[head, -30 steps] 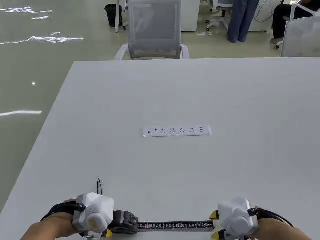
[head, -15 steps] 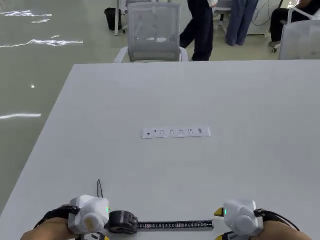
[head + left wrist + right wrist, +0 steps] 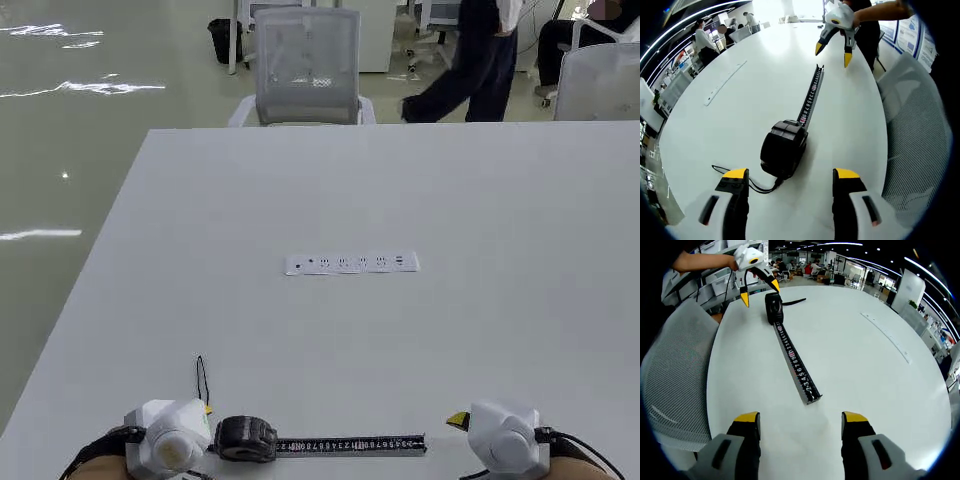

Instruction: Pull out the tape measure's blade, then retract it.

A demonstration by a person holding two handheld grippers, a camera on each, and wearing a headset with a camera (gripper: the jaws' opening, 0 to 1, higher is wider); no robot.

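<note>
A black tape measure [image 3: 246,437] [image 3: 784,147] [image 3: 774,306] lies on the white table [image 3: 380,190] near its front edge. Its blade [image 3: 350,445] [image 3: 811,95] [image 3: 795,366] stretches to the right, flat on the table. My left gripper [image 3: 790,176] [image 3: 172,450] is open just behind the case, apart from it. My right gripper [image 3: 801,417] [image 3: 505,440] is open a little beyond the blade's end hook, not touching it. A thin black wrist cord [image 3: 201,380] [image 3: 747,181] trails from the case.
A white power strip [image 3: 352,263] lies at the table's middle. A grey mesh chair [image 3: 307,62] stands at the far edge. A person [image 3: 470,60] walks past behind it. Another white chair [image 3: 600,85] is at the far right.
Both grippers have drawn back from the tape measure and stand open; the blade stays extended on the table. The person in the background has walked to the right.
</note>
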